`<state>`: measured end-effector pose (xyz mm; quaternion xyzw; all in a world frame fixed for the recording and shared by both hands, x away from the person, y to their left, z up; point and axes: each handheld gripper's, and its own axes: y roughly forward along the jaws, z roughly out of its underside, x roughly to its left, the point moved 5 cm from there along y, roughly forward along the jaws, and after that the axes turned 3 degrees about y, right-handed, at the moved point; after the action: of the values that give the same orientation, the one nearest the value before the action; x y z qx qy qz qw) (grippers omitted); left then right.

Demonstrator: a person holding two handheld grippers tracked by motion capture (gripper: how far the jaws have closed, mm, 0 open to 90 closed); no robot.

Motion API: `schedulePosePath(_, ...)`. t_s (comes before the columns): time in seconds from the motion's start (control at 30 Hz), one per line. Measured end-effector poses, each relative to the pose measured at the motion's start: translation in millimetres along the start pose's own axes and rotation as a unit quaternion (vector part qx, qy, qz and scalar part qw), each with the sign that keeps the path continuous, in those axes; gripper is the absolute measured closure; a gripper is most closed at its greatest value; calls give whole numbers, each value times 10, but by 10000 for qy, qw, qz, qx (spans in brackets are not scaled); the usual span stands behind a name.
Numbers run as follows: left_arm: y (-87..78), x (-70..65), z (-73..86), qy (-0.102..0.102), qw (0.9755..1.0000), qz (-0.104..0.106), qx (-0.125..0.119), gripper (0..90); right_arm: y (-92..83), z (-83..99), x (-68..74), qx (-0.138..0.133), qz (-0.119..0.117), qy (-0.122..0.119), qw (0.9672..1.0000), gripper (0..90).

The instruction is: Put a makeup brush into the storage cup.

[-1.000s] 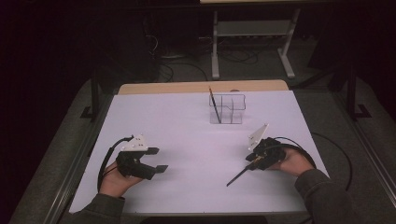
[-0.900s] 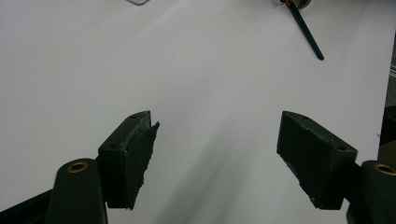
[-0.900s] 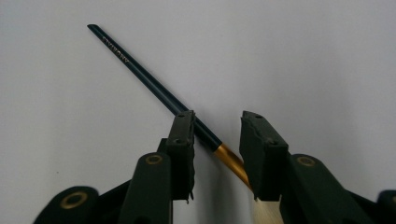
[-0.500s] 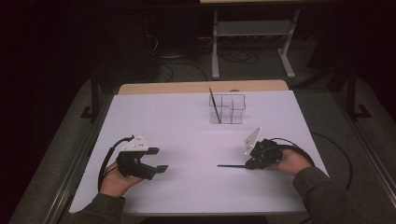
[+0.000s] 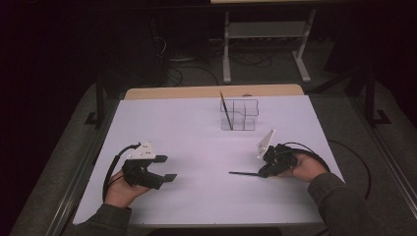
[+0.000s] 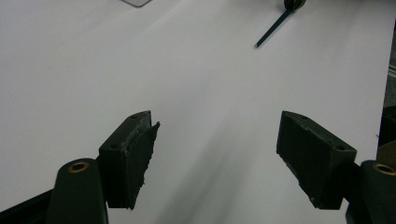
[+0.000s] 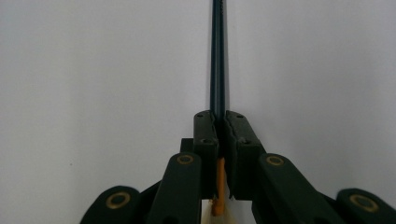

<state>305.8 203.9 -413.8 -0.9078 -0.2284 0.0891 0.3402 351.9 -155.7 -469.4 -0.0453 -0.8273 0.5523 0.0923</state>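
From the high view, the right gripper [image 5: 263, 169] is seen with its jaws pinched on one end of a dark pencil [image 5: 243, 173], which sticks out level over the desk [image 5: 196, 142], away from the jaws and toward the left gripper [image 5: 164, 168]. A clear holder [image 5: 241, 115] stands well beyond the jaws, with another pencil [image 5: 226, 110] leaning inside it. Because the pencil is held at its end, it could swing or droop when lifted and miss the holder's narrow compartment.

In the left gripper view, the jaws are spread wide with nothing between them; the pencil [image 6: 273, 29] lies far ahead of them. A careless sweep of this idle gripper could knock the free tip.

In the right gripper view, the jaws have just been closing and are now pressed on the pencil [image 7: 218, 56], which runs straight ahead from them. The contact is thin, so the round shaft could roll or slip out.
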Motion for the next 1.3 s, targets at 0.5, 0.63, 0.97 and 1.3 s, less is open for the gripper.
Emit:
schedulePosePath(0.5,1,-69,-68,144,9998,88,-78,276,-272,-241,143,-398,31,-247,9989,831)
schedulePosePath(0.63,16,-128,-111,186,9996,203,-82,278,-315,-314,175,-431,49,-322,9985,831)
schedulePosePath(0.97,39,-254,-213,401,9984,379,-89,292,-429,-529,270,-565,74,-561,9968,830)
schedulePosePath(1.3,98,-357,-291,615,9967,535,-7,299,-447,-756,354,-586,48,-826,9948,830)
